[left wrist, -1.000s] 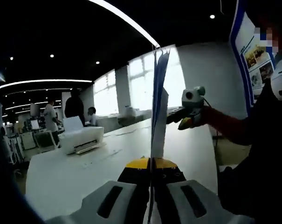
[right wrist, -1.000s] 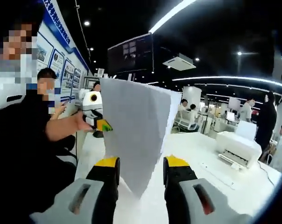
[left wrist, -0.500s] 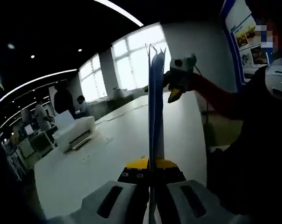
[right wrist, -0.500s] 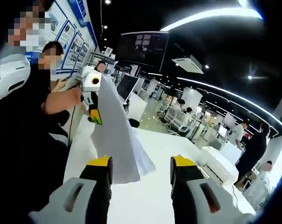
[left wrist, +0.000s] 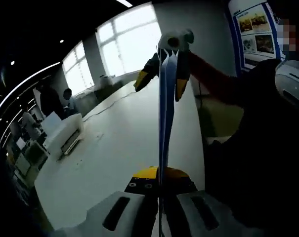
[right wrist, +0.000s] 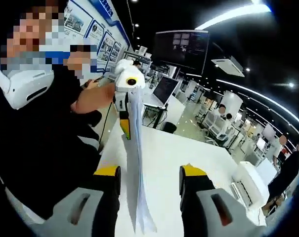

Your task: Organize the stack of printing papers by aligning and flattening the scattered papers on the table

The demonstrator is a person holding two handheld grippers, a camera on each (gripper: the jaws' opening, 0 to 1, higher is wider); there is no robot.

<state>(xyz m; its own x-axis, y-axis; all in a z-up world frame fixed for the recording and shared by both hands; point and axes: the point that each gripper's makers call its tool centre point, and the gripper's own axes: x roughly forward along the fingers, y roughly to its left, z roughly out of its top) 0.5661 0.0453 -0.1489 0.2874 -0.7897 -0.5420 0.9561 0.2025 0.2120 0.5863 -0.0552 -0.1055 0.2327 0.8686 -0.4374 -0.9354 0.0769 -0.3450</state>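
Two views, one white bench (left wrist: pixel 114 148), long and pale, running toward bright windows (left wrist: pixel 124 47) at the far end in the left gripper view. Same bench (right wrist: pixel 164 163) in the right gripper view, stretching toward a busy office with a dark hanging monitor (right wrist: pixel 181 47) overhead. White printer (left wrist: pixel 65 136) standing on the bench at far left in the left gripper view, and again (right wrist: pixel 250 182) at far right in the right gripper view. Blue-framed poster wall (left wrist: pixel 253 29) behind the person in dark clothes (right wrist: pixel 45 143). Small figures of people (left wrist: pixel 67 101) beyond the printer.

Stack of printing papers (left wrist: pixel 163 113) lifted clear of the bench, held edge-on, sheets fanned slightly at the far tip. Left hand-held gripper (left wrist: pixel 159 197) clenched on the near edge of the stack, jaws pressed together with the sheets between them. Right hand-held gripper (left wrist: pixel 165 66) at the far end of the stack in that view, yellow-tipped jaws straddling the sheets with a gap on both sides, grip released.

Stack (right wrist: pixel 135 163) in the right gripper view hanging between the spread jaws of the right hand-held gripper (right wrist: pixel 151 175), touching neither; left hand-held gripper (right wrist: pixel 125 116) gripping the far end there.
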